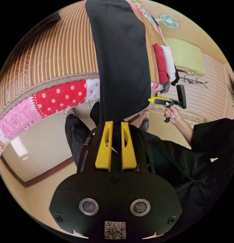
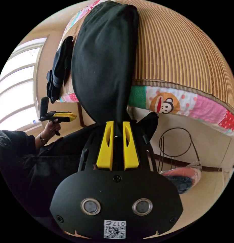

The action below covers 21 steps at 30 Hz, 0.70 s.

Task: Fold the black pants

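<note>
Both grippers (image 1: 116, 124) (image 2: 116, 124) clamp black pants (image 1: 122, 58).

- black pants (image 1: 122, 63) are a soft matt cloth, smooth, barely any sheen
- the bed has a ribbed bamboo-looking mat (image 1: 58, 50) on top, tan slats with a slight shine and a woven edge band
- patchwork quilt (image 1: 58, 98) under it is cotton-ish cloth, some patches look knitted and nubbly
- left tongs (image 1: 115, 124) have yellow plastic jaws, smooth, on a matt black plastic body; right tongs (image 2: 118, 124) look the same
- thin dark metal wire rack (image 2: 175, 149) by the wall
- floor (image 1: 43, 146) looks smooth and a bit glossy
</note>
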Tool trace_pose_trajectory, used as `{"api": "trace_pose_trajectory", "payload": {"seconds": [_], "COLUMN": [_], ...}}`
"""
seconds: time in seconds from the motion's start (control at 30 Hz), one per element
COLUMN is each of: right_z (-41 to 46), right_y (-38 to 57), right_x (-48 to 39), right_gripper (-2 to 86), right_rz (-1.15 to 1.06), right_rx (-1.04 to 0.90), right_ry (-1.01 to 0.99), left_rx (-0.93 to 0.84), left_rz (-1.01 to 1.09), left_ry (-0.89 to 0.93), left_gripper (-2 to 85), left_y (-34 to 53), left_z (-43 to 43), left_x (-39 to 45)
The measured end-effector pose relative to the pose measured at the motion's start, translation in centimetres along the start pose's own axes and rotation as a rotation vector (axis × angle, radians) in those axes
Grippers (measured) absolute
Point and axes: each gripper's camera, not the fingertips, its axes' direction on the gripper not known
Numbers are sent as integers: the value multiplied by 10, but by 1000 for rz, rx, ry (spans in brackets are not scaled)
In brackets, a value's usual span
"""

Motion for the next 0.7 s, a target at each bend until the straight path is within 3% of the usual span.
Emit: {"api": "trace_pose_trajectory", "payload": {"seconds": [0.1, 0.2, 0.4, 0.5, 0.57, 0.63, 0.7], "right_z": [-37, -45, -28, -7, -10, -24, -47], "right_y": [-28, -73, -102, -93, -81, -68, -51], "right_x": [24, 49, 70, 83, 89, 96, 84], "right_gripper": [120, 133, 122, 118, 101, 54, 44], "right_rz": [-6, -42, -117, -126, -84, -66, -140], "right_rx": [154, 219, 134, -33, 14, 5, 22], "right_ry": [-51, -91, -70, -288, -272, -378, -462], "left_rx": [171, 199, 174, 167, 105, 79, 102], "left_rz": [-22, -7, 13, -30, -71, -65, 58], "left_ry": [26, 30, 54, 126, 173, 201, 281], "left_gripper": [115, 134, 110, 114, 104, 60, 38], "left_y": [-29, -65, -82, -76, -74, -67, -54], "left_z": [-21, -24, 1, 6, 11, 4, -26], "left_x": [-17, -30, -26, -29, -34, -28, 5]}}
